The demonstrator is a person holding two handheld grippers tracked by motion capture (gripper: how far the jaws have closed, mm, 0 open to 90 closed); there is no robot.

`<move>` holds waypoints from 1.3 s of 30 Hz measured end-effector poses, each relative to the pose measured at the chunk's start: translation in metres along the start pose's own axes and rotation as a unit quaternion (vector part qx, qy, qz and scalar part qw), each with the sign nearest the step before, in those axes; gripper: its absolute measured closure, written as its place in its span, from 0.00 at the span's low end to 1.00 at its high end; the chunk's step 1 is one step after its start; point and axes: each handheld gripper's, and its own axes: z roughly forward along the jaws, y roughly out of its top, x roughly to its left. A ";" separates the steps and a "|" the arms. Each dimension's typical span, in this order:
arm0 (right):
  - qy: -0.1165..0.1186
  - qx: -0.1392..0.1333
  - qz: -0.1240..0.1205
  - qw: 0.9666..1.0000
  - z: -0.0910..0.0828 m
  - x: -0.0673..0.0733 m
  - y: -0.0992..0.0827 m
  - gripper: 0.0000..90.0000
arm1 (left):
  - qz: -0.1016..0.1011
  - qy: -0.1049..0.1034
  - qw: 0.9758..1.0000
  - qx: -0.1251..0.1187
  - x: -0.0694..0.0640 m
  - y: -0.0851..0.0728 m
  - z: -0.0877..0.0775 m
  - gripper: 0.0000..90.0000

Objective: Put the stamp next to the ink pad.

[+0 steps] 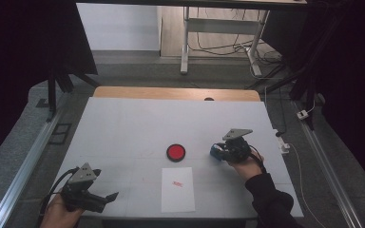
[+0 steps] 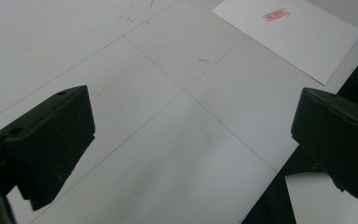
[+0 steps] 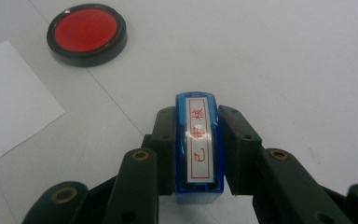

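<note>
Dark curtained room, grey floor, white desk (image 1: 123, 128) with a wooden strip along its far edge. Right gripper (image 3: 198, 154) clenched on a blue stamp (image 3: 199, 149), jaws pressing both long sides, red characters on its white label facing up; in the high view the stamp (image 1: 215, 152) sticks out of the right gripper (image 1: 225, 151) toward the desk's middle, right of centre, well in from the right edge, just above or on the surface, cannot tell which. Round black ink pad (image 1: 176, 152) with red centre sits mid-desk, near the stamp but apart from it. White paper sheet (image 1: 177, 189) lies at the near edge just below the pad, a small red stamped mark (image 1: 177, 183) in its upper half. Left gripper (image 1: 105, 198) at the near left corner, released, jaws wide apart with nothing between them, bare desk under it in the left gripper view (image 2: 191, 140), paper's corner (image 2: 293, 35) beyond
</note>
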 end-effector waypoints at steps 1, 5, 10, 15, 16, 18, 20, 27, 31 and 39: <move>0.000 0.003 -0.001 1.000 0.001 0.000 -0.001 0.77 | 0.000 0.000 1.000 0.000 0.000 0.000 0.000 0.00; 0.002 0.006 0.002 1.000 0.002 0.000 -0.002 0.76 | 0.000 0.000 1.000 0.000 0.000 0.000 0.000 0.00; 0.001 0.005 0.008 1.000 0.001 0.000 -0.001 0.71 | 0.001 0.000 1.000 0.001 0.000 0.000 0.000 0.00; -0.002 -0.002 0.009 1.000 -0.002 0.002 0.002 0.65 | -0.001 0.000 1.000 0.001 0.000 0.000 0.000 0.00; -0.003 -0.004 0.011 1.000 -0.003 0.002 0.003 0.62 | -0.001 0.000 1.000 0.000 0.000 0.000 0.000 0.00; 0.002 -0.012 0.024 1.000 -0.005 0.004 0.004 0.59 | -0.002 0.000 1.000 0.000 0.000 0.000 0.000 0.00; -0.001 -0.012 0.026 1.000 -0.008 0.007 0.006 0.55 | -0.002 0.000 1.000 0.000 0.000 0.000 0.000 0.00; -0.011 -0.038 0.043 0.998 -0.019 0.019 0.014 0.41 | -0.001 -0.001 1.000 -0.001 0.000 0.000 0.000 0.00; -0.017 -0.047 0.050 0.997 -0.026 0.024 0.017 0.32 | 0.000 -0.001 1.000 -0.001 0.000 -0.001 0.000 0.00; -0.020 -0.051 0.077 0.996 -0.038 0.030 0.011 0.17 | 0.001 0.000 1.000 0.000 0.000 0.000 0.000 0.00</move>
